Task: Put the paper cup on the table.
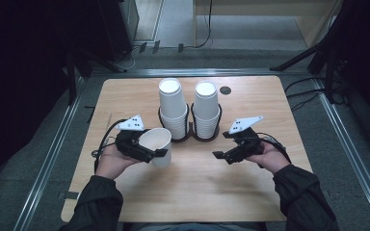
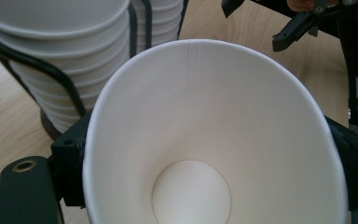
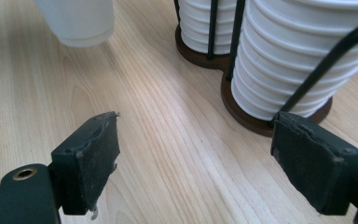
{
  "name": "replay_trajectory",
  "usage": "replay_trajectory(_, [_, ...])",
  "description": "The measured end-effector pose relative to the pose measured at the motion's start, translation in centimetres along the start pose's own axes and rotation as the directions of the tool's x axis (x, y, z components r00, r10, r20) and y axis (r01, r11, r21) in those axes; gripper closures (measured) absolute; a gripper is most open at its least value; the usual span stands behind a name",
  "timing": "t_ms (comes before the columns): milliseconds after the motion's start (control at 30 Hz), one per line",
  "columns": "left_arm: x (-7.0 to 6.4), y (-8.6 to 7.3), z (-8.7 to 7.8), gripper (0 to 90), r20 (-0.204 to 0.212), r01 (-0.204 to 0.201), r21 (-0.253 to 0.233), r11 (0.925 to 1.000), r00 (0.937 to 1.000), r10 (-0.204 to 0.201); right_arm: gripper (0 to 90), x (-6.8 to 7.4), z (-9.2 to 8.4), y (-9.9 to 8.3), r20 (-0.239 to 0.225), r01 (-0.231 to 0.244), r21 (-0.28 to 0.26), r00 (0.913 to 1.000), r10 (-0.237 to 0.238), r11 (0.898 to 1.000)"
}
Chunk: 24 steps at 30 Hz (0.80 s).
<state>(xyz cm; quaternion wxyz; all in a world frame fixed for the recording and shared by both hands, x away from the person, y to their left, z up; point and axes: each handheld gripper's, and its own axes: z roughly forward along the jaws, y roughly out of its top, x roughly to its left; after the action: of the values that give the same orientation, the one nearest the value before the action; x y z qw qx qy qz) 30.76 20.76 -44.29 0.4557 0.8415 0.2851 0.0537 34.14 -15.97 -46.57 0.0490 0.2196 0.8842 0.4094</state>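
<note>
My left gripper is shut on a white paper cup, held tilted just above the table left of centre. In the left gripper view the cup's open mouth faces the camera, with a black jaw on each side of it. Two tall stacks of white cups stand in a black wire holder with a dark base. My right gripper is open and empty near the right stack, just above the wood.
The wooden table has a small dark round grommet behind the stacks. Metal floor rails run along both sides of it, and black cables lie on the floor at the right.
</note>
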Motion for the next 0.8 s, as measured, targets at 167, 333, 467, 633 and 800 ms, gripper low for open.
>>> replay_trajectory(167, [1.0,-0.5,-1.2,13.5,-0.039,0.017,-0.008,0.9998,0.9991,-0.017,15.7,0.0,0.4,0.3,-0.017,0.009,0.004,0.9998,-0.009,1.000])
replay_trajectory(333, [2.2,-1.1,-2.0,13.6,-0.081,0.052,-0.019,0.9985,0.9953,-0.053,15.7,-0.3,0.4,0.3,-0.014,0.003,0.007,0.9999,-0.003,1.000])
replay_trajectory(467, [3.0,-1.4,-2.6,13.5,-0.103,0.086,-0.042,0.9954,0.9906,-0.090,15.7,-0.5,0.2,0.2,-0.008,-0.003,0.001,1.0000,0.003,1.000])
replay_trajectory(633, [3.8,-1.6,-2.8,13.5,-0.120,0.079,-0.032,0.9963,0.9894,-0.083,15.8,-0.8,-0.1,0.1,0.007,-0.019,-0.009,0.9998,0.019,1.000])
replay_trajectory(800, [4.9,-1.9,-3.1,13.5,-0.132,0.088,-0.042,0.9953,0.9869,-0.093,15.9,-0.7,0.0,-0.1,0.005,-0.027,-0.009,0.9996,0.027,1.000])
